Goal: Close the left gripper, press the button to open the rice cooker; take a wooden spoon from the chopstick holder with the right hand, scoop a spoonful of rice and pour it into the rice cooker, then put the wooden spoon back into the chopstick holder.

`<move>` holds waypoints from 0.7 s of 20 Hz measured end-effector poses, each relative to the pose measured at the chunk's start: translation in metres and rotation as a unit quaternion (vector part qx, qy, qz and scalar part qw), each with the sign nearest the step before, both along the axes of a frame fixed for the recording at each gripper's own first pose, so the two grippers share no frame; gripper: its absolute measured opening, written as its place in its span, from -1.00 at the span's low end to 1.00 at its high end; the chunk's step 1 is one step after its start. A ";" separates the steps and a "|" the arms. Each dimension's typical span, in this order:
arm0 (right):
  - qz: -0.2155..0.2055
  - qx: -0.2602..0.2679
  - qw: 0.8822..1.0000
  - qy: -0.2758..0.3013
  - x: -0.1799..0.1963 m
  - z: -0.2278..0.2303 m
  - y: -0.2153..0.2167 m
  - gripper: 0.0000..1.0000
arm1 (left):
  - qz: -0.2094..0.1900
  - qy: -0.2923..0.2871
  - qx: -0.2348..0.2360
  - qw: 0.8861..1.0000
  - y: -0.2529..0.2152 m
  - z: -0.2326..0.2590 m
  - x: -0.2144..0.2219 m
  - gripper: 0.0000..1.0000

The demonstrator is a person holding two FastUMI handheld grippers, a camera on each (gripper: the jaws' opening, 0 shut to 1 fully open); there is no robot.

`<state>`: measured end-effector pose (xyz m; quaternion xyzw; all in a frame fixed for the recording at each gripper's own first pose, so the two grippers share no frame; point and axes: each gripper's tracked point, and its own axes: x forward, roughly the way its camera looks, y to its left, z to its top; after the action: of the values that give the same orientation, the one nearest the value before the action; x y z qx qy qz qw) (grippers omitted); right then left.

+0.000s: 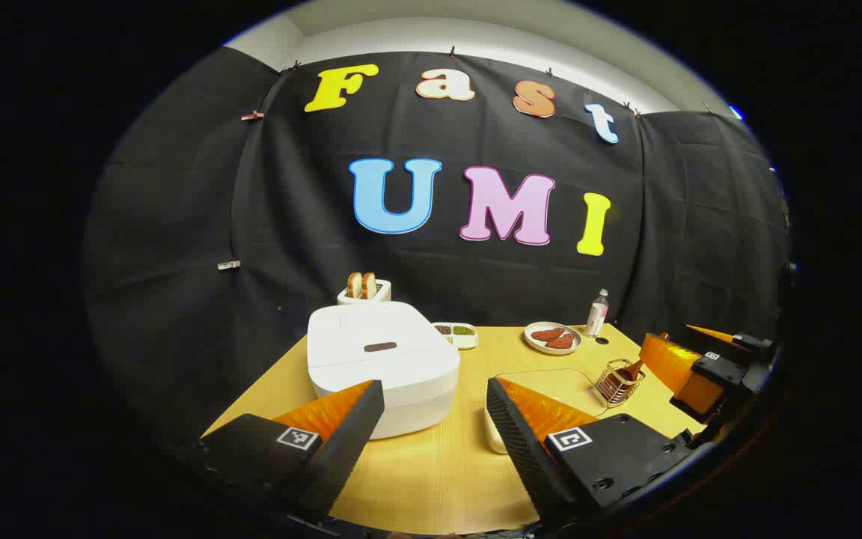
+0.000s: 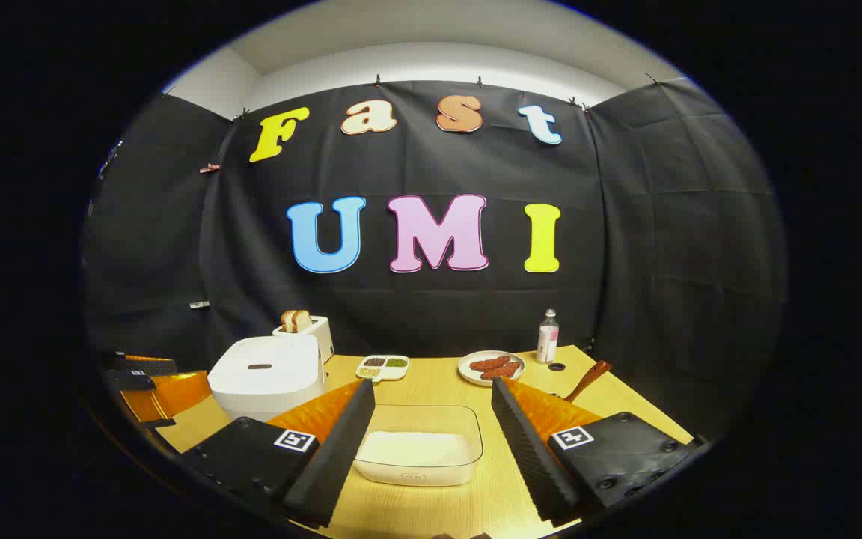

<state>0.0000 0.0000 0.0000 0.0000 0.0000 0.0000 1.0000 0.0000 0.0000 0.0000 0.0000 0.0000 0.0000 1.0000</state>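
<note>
Wooden bench carries, L to R in right gripper view: white rice cooker, lid shut; toaster w/ bread just behind it; small divided dish; plate of sausages; bottle. Clear rice tray near front edge. Wire chopstick holder w/ wooden spoon at right.

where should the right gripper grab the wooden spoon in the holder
Grip the wooden spoon by its upper handle, the part sticking up and out of the chopstick holder. It leans, so come from above along that slant with a finger on either side of the shaft. The right gripper is open, above the rice container.
</note>
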 end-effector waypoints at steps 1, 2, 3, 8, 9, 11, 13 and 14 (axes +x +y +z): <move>0.000 0.000 1.000 0.000 0.001 -0.001 0.000 0.96 | -0.002 -0.001 0.003 1.000 -0.001 0.001 0.001 0.92; -0.002 0.000 1.000 0.001 0.001 -0.001 -0.002 0.97 | -0.005 -0.001 0.005 1.000 -0.003 0.002 0.001 0.92; -0.003 0.000 1.000 0.002 0.002 -0.001 -0.003 0.96 | -0.005 -0.002 0.007 1.000 -0.003 0.002 0.002 0.92; -0.014 0.001 1.000 0.005 0.004 -0.002 -0.013 0.96 | -0.006 -0.004 0.007 1.000 -0.005 0.002 0.006 0.92; -0.017 0.002 1.000 0.004 0.005 -0.002 -0.016 0.96 | -0.006 -0.004 0.007 1.000 -0.005 0.002 0.007 0.92; -0.024 0.003 1.000 0.003 0.006 -0.002 -0.021 0.96 | -0.009 -0.004 0.011 1.000 -0.007 0.003 0.009 0.92; -0.030 0.005 1.000 0.007 0.006 -0.004 -0.026 0.97 | -0.011 -0.007 0.017 1.000 -0.008 0.005 0.011 0.92; -0.033 0.007 0.999 0.008 0.006 -0.005 -0.028 0.97 | -0.012 -0.010 0.019 1.000 -0.008 0.007 0.011 0.92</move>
<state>0.0058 -0.0284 -0.0047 0.0075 0.0080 -0.0329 0.9994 0.0114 -0.0083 0.0069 0.0193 -0.0098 -0.0119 0.9997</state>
